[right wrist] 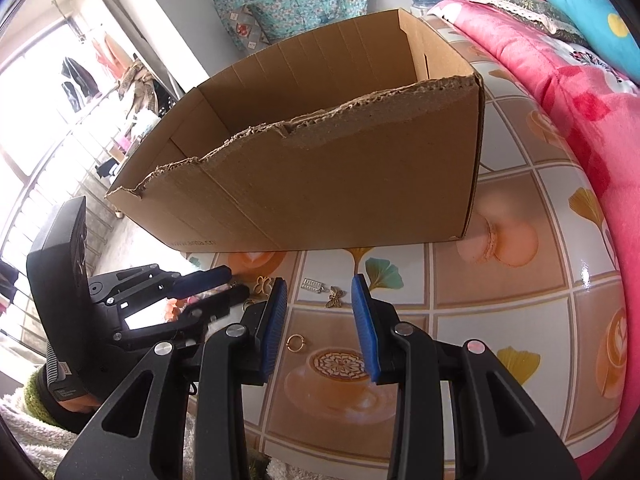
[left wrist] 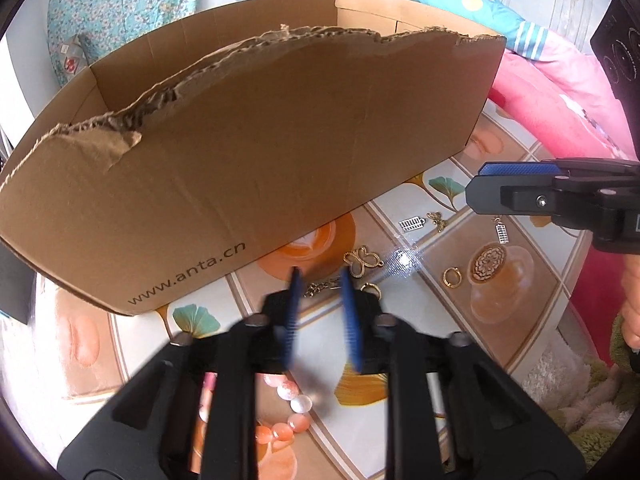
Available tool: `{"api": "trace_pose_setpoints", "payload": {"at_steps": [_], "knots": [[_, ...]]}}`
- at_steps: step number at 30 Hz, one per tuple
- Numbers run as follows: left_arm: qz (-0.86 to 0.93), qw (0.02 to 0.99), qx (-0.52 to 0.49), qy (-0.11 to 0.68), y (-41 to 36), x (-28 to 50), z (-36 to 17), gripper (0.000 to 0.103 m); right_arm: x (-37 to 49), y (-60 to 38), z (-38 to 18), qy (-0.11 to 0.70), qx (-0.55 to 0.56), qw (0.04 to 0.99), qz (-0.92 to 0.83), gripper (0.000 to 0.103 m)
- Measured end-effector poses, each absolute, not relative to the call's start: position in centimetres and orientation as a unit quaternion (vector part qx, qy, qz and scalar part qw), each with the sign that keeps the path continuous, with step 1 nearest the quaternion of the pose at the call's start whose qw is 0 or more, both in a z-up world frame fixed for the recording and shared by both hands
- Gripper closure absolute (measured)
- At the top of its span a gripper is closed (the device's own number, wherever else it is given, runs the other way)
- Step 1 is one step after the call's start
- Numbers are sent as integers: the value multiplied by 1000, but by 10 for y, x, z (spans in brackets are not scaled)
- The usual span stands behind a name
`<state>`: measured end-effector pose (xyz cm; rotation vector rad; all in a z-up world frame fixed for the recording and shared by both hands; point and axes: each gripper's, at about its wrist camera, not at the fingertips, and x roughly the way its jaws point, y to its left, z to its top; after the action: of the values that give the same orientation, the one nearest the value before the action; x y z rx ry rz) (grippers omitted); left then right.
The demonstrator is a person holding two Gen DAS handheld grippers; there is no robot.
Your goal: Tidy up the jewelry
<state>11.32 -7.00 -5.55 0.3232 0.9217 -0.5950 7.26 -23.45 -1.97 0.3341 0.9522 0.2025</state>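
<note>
Jewelry charms lie scattered on the patterned tablecloth (right wrist: 500, 280) before the torn cardboard box (left wrist: 248, 168), likely their destination; left gripper (left wrist: 320, 276) closes around a gold chain (left wrist: 318, 289), grip unclear, right gripper (right wrist: 320, 284) hovers empty, half-open

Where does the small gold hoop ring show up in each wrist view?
Left wrist view: the gold hoop ring lies right of centre, just left of the printed coffee cup.
Right wrist view: the ring lies between the right tongs' fingers, at the cup print's upper left.
Shared landmark: the cardboard box.
</note>
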Motion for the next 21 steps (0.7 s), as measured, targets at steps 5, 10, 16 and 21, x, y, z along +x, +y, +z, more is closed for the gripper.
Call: {"api": "trace_pose_setpoints", "payload": {"at_steps": [5,10,16,21], "knots": [[-289,839,128,444,-64,118,-54,101,68,-234,-16,452,151,874,95,70],[-286,851,49,438,-40,122,-40,103,64,-222,-9,442,123,882,110,70],[-268,865,6,425,-12,122,-27,103,64,-190,-9,442,91,878,160,70],[-267,865,-8,424,-1,119,-28,103,68,-165,-14,445,59,874,185,70]]}}
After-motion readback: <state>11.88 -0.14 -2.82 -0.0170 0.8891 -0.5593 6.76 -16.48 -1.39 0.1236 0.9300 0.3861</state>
